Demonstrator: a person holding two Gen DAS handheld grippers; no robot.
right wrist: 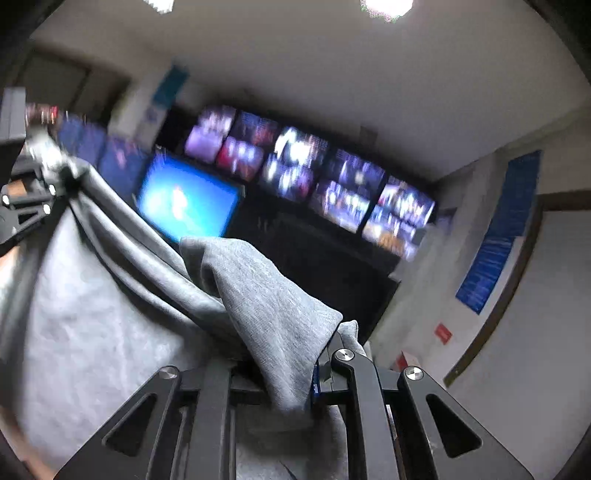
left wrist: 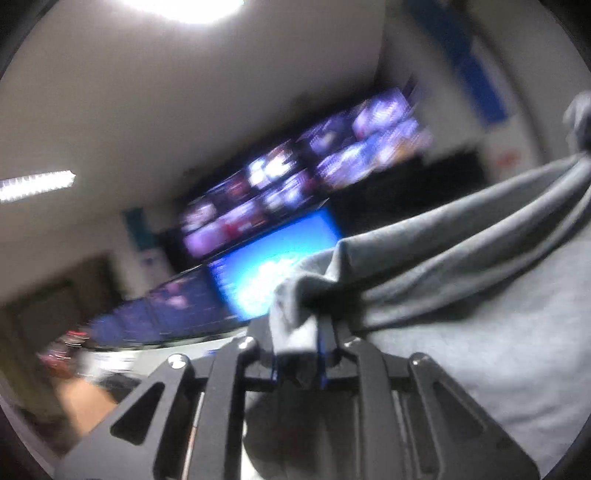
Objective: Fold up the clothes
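Observation:
A grey garment [left wrist: 461, 258] hangs in the air, stretched between both grippers. In the left wrist view my left gripper [left wrist: 298, 362] is shut on a bunched corner of it, and the cloth runs taut up to the right edge. In the right wrist view my right gripper [right wrist: 299, 376] is shut on another corner of the grey garment [right wrist: 92, 295], with a flap draped over its fingers. The left gripper [right wrist: 68, 171] shows at the upper left there, gripping the far end. The garment's lower part is out of sight.
A wall of lit screens [right wrist: 314, 177] and a bright blue monitor [right wrist: 188, 199] stand ahead. Ceiling lights [left wrist: 184, 7] glare above. A blue poster [right wrist: 498, 229] hangs on the right wall. A person's hand [left wrist: 85, 402] shows at the lower left. Both views are blurred.

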